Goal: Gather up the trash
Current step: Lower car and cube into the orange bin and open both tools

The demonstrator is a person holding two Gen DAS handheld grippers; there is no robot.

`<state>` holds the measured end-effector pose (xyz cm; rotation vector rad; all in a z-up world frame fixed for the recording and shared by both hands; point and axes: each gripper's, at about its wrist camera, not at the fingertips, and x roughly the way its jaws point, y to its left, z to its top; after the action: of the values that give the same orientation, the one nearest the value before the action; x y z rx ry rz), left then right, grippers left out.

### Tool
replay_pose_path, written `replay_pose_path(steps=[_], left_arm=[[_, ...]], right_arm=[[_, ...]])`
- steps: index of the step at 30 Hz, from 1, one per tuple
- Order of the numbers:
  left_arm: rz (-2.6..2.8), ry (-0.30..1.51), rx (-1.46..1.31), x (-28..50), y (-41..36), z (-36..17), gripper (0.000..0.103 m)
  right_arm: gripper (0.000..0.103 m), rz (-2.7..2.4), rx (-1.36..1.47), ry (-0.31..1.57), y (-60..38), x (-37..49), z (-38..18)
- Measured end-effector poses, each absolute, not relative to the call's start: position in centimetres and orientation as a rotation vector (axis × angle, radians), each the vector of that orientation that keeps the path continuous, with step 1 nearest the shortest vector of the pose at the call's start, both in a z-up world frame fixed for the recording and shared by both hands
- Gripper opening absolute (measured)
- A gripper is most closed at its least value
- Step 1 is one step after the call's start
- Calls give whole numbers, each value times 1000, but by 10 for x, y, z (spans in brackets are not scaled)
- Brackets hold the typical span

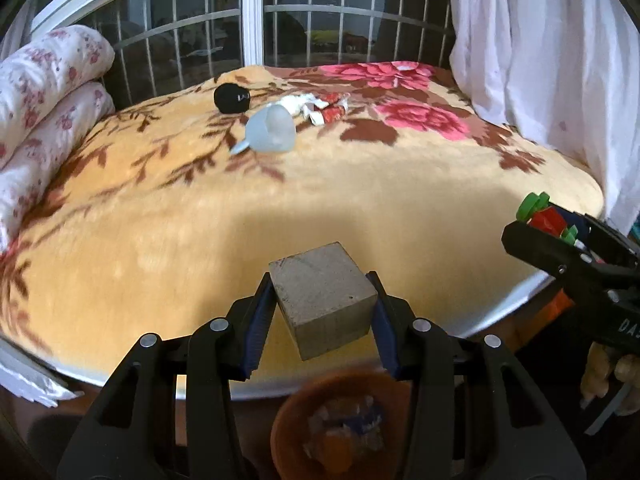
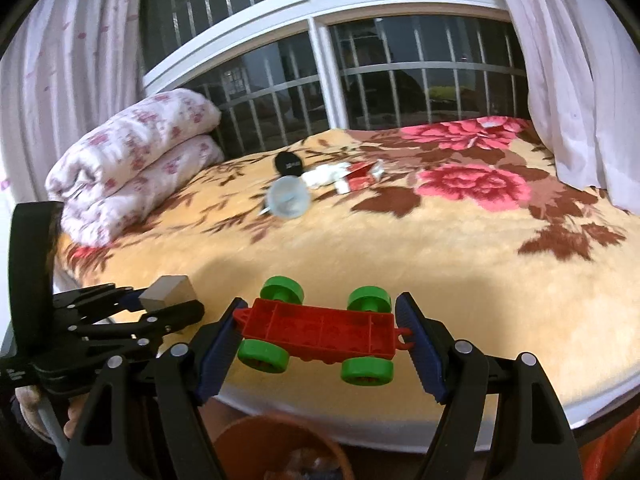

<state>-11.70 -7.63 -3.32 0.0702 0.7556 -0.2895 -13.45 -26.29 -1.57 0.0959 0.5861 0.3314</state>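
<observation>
Left gripper [image 1: 324, 312] clamps the block [image 1: 324, 300], right gripper [image 2: 320, 332] clamps the toy car [image 2: 316, 330]; centre each above the brown bin [image 1: 332, 424] at frame bottom before releasing.

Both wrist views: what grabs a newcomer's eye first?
The left claw grips a grey block and the right claw a red toy car chassis with green wheels, both over the bed's near edge. A brown bin waits below. Mid-blanket lies a cluster: clear cup, black object, crumpled wrappers.
</observation>
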Motion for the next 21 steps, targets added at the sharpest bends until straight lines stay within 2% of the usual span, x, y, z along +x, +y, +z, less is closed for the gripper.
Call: replay_pose_path(steps=[9,17,19,21], left_arm=[[-308,870,94,-163,-54,-73,44],[-301,1074,89,-164,-41,-126,45],[-293,1127,80,-158,-39,-137,48],[-275,1151,81,-155,-37,-142,60]], right_arm=[[74,406,76,678,-242,-183,-32],[75,480,91,966,-221,-189,-105],[75,491,118,1057,-220,-180,-124],[76,471,136,1109,-221,-173,-139]])
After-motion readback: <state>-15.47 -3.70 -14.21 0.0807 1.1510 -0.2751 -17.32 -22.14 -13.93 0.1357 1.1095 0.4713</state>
